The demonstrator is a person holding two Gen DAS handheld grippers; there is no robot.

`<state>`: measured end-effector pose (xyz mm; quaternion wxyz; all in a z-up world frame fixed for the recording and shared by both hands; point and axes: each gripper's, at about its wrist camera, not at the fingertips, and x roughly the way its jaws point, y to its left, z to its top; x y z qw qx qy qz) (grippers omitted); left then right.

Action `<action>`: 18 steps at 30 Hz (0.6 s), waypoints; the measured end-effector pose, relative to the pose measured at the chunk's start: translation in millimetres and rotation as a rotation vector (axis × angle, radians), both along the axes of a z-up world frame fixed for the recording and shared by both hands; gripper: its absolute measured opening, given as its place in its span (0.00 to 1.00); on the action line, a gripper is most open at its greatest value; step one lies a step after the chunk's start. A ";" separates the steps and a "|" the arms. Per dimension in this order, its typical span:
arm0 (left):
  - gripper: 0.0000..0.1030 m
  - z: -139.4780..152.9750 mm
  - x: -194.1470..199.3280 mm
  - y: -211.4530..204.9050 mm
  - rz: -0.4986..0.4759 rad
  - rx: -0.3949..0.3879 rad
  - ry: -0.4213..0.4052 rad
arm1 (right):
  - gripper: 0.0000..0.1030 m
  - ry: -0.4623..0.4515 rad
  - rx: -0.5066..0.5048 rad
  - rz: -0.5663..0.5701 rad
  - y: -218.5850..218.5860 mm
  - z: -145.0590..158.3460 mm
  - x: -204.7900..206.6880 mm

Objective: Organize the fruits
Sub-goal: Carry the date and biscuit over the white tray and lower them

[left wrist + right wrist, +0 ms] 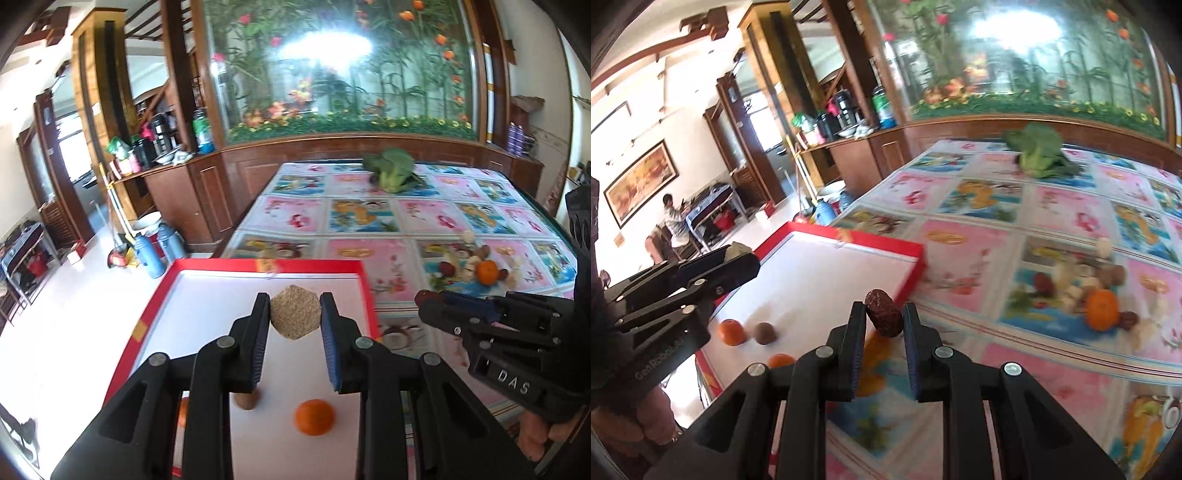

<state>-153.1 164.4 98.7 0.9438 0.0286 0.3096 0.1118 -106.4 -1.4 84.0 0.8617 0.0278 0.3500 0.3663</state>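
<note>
While the left tongs [295, 314] clamp a grainy ball [295, 312] and the right tongs [885, 314] pinch a date [882, 313], either may slip short of the tray [207, 295].

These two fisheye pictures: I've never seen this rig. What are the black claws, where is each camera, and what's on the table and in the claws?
No robot here: a person holds a two-finger gripper in each hand, with a camera on each looking along its fingers. The left gripper is shut on a rough beige ball above a red-rimmed tray that holds tangerines, one below it. The right gripper is shut on a dark red date over the patterned tablecloth. Further along lie a small pile of fruit with another tangerine, and a broccoli.
</note>
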 end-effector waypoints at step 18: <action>0.28 -28.4 -14.7 54.8 0.137 0.014 0.040 | 0.18 0.022 -0.105 0.084 62.3 -19.7 -19.3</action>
